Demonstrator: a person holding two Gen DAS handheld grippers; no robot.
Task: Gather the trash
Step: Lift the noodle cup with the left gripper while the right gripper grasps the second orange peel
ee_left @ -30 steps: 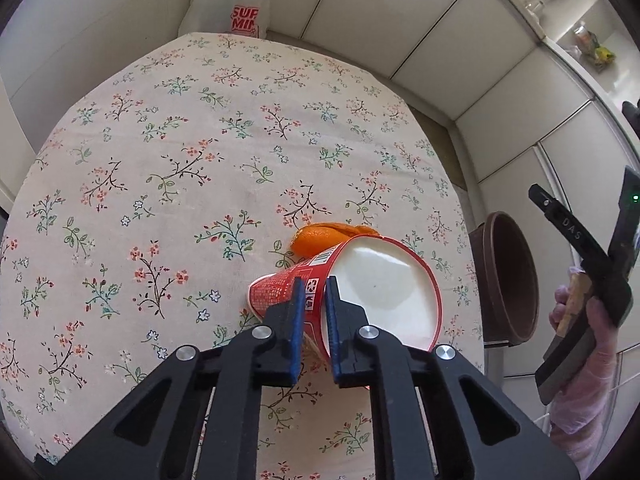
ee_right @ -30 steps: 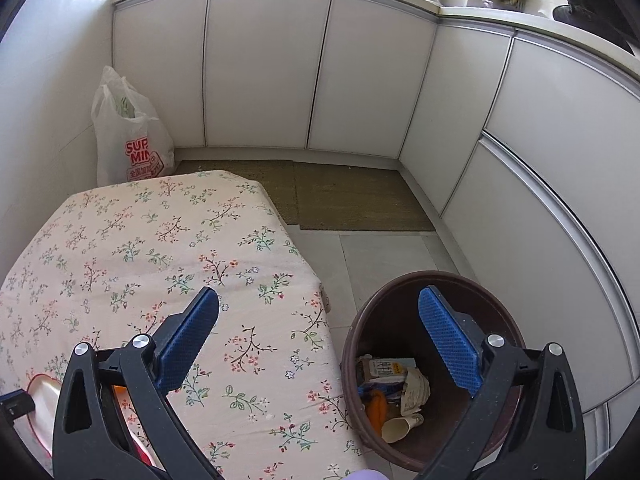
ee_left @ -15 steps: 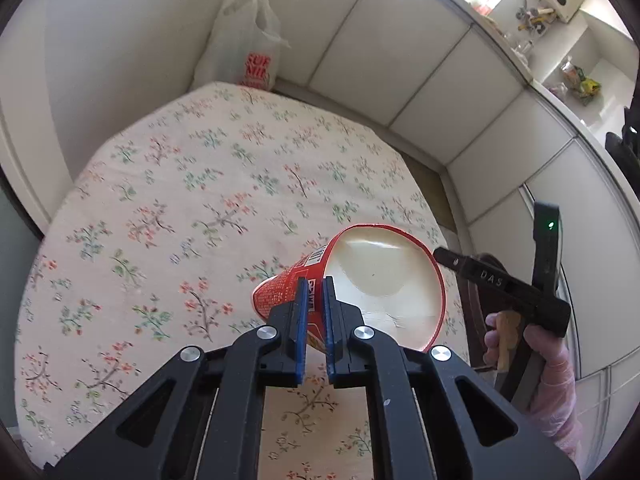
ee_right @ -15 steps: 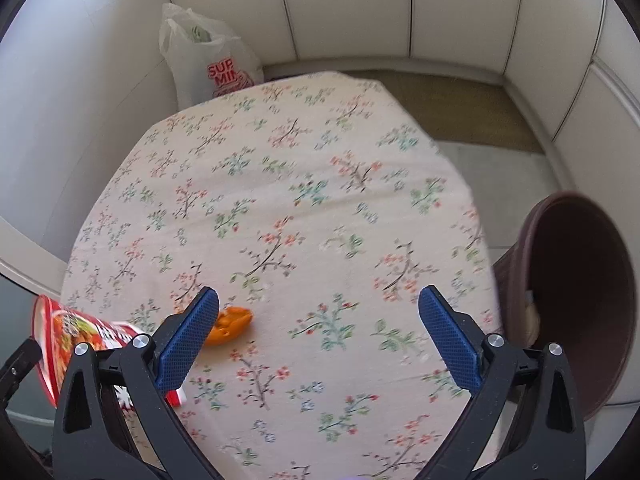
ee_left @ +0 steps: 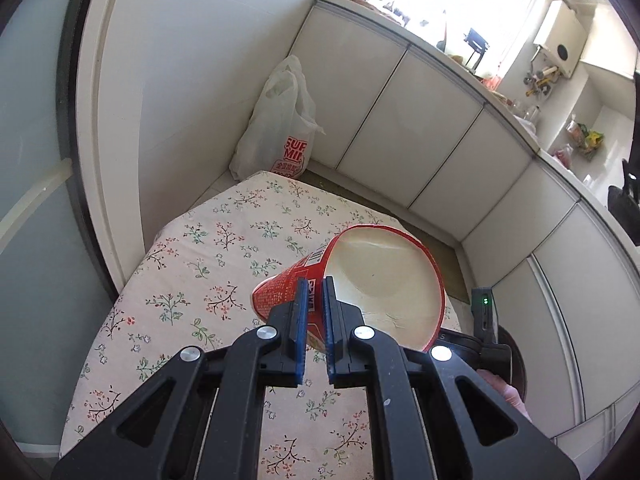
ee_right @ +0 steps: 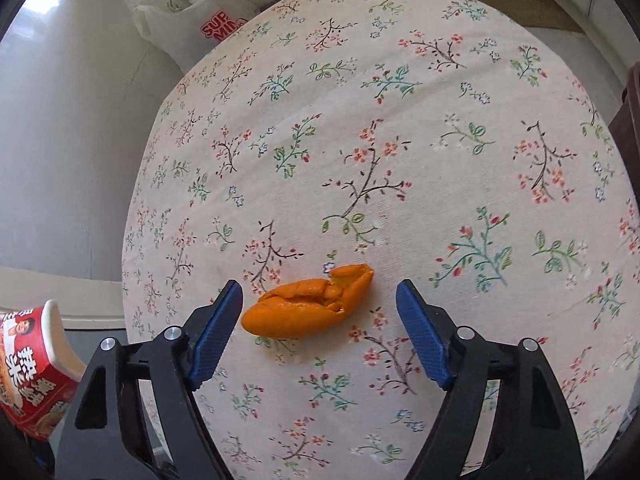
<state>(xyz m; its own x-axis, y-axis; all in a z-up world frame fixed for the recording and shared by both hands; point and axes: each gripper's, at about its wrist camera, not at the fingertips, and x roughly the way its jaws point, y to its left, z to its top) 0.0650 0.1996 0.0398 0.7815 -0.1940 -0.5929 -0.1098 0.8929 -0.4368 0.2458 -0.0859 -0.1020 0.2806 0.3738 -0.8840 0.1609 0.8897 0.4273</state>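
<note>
My left gripper (ee_left: 315,312) is shut on the rim wall of a red instant-noodle cup (ee_left: 372,280) and holds it tilted, well above the floral tablecloth (ee_left: 224,264). The cup also shows at the lower left of the right wrist view (ee_right: 32,364). An orange peel (ee_right: 310,306) lies on the tablecloth (ee_right: 400,120). My right gripper (ee_right: 318,322) is open, low over the table, with the peel between its blue pads (ee_right: 216,332), nearer the left one.
A brown trash bin shows at the right edge of the right wrist view (ee_right: 630,100) and behind the right gripper body in the left wrist view (ee_left: 516,364). A white plastic shopping bag (ee_left: 280,128) stands on the floor beyond the table. White cabinets line the walls.
My left gripper has lifted the cup higher off the table. My right gripper has swung from the bin over the table and come down around the orange peel.
</note>
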